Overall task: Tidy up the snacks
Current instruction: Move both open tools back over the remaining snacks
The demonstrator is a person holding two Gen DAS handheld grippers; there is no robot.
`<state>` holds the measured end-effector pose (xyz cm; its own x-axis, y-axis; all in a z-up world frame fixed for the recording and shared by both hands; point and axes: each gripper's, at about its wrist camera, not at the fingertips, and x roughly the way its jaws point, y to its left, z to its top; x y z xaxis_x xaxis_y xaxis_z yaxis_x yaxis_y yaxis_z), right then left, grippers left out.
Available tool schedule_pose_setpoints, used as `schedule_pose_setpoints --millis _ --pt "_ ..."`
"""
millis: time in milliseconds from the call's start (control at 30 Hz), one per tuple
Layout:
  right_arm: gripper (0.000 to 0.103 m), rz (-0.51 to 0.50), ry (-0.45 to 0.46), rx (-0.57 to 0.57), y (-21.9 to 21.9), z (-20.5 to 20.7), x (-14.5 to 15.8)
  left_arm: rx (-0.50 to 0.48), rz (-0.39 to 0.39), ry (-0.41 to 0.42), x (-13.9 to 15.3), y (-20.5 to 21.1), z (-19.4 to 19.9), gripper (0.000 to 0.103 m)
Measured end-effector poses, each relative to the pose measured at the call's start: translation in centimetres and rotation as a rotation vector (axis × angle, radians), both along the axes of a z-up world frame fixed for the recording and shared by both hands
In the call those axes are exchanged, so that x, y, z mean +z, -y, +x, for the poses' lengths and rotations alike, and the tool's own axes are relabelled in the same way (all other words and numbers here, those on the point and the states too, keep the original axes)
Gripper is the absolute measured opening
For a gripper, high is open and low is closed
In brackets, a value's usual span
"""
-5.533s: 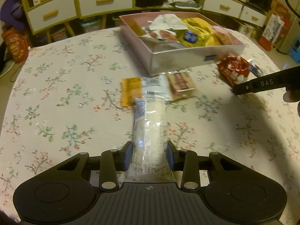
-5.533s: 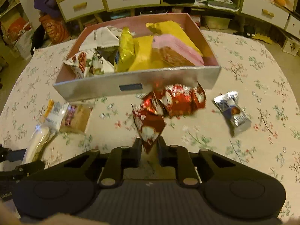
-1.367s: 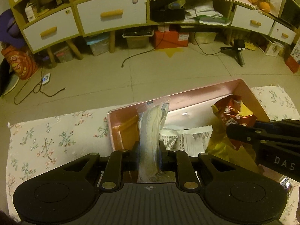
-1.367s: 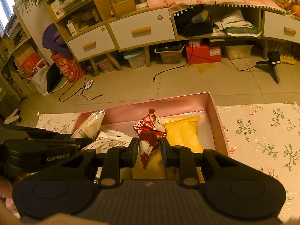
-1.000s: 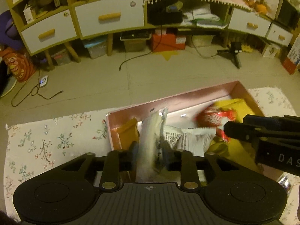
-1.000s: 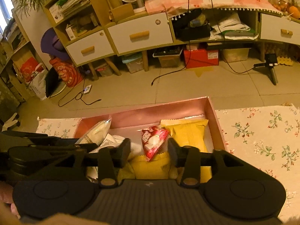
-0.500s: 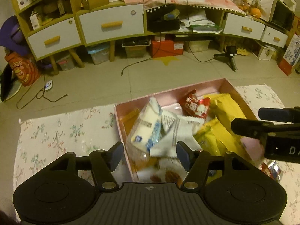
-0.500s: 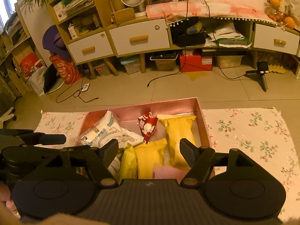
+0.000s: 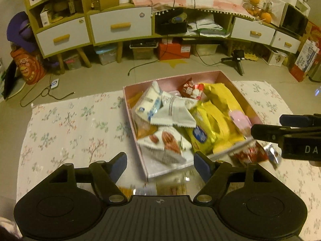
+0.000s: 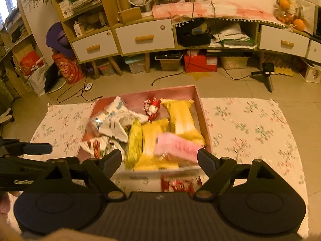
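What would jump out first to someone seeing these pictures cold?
Probably the pink box in the middle of the flowered tablecloth, heaped with snack packets, the big yellow packets brightest among them. Next, the two black grippers at the bottom edges, the left gripper and right gripper, both open and empty. A red packet lies outside the box, against its near wall.

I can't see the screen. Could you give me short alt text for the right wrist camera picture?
An open, empty right gripper hovers over a pink box full of snack packets, yellow, white and one small red, on a floral tablecloth. More red packets lie on the cloth just outside the box's near wall; the left gripper shows at the left edge.
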<state>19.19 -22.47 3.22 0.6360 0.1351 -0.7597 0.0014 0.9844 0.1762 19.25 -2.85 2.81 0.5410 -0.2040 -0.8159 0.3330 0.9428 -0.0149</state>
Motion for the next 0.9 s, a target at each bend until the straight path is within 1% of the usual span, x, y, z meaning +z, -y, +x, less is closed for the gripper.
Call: schedule_pose_setpoints --millis 133,300,467,567,700,800,900 --pt "0.084 -0.024 -0.003 -0.002 -0.2 -1.6 0.1 -0.001 -0.002 0.008 0.3 -0.5 -2.1 0.08" --pt "0.088 -0.032 -0.001 0.006 -0.5 -3.4 0.2 -0.017 -0.001 0.023 0.5 -0.7 -4.8 0.082" --pt "0.092 -0.053 0.003 0.016 -0.9 -5.1 0.1 -0.029 -0.018 0.023 0.1 -0.8 -7.1 0.089" --pt "0.094 -0.061 0.004 0.024 -1.2 -6.1 -0.1 -0.04 -0.012 0.02 -0.4 -0.7 -8.3 0.09" --pt "0.097 -0.09 0.012 0.03 -1.3 -7.4 -0.5 -0.031 -0.013 0.013 -1.4 -1.2 -9.8 0.093" --pt "0.099 -0.098 0.011 0.023 -1.0 -8.2 -1.3 -0.012 -0.024 0.004 -2.3 -1.9 -10.5 0.096" --pt "0.101 -0.096 0.013 0.006 -0.6 -8.7 -2.3 0.004 -0.012 0.013 -3.0 -2.6 -10.7 0.096"
